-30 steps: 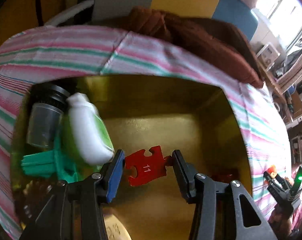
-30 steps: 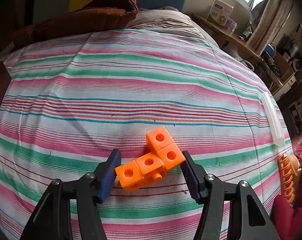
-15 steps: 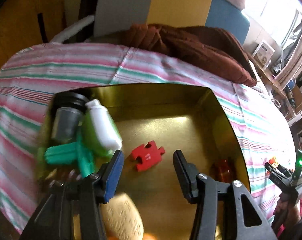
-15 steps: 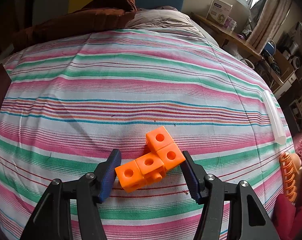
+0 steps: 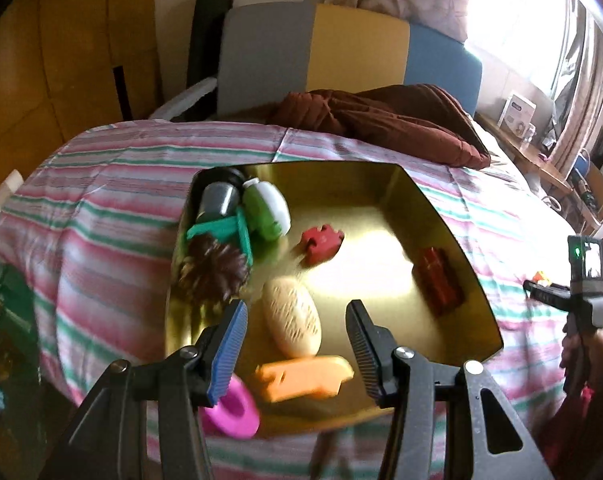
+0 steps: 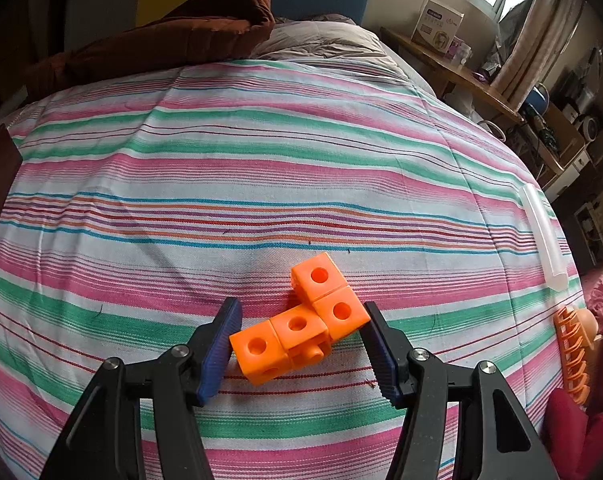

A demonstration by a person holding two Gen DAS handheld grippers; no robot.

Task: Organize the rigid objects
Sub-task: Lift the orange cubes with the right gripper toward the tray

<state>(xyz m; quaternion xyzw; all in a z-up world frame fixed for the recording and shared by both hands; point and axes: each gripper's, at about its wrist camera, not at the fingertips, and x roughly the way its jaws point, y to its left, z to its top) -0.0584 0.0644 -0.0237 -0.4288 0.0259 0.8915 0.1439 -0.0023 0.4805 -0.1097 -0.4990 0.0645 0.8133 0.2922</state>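
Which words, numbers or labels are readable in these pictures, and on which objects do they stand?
No text reads clearly.
White box on the side table: print on its front, too small to read.
Red puzzle piece in the gold tray: blurred, no number legible.
Orange cube block: holes only, no marks.

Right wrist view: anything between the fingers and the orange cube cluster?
No. In the right wrist view the orange cube cluster sits directly between the open right gripper fingers, only bare striped bedsheet around it.
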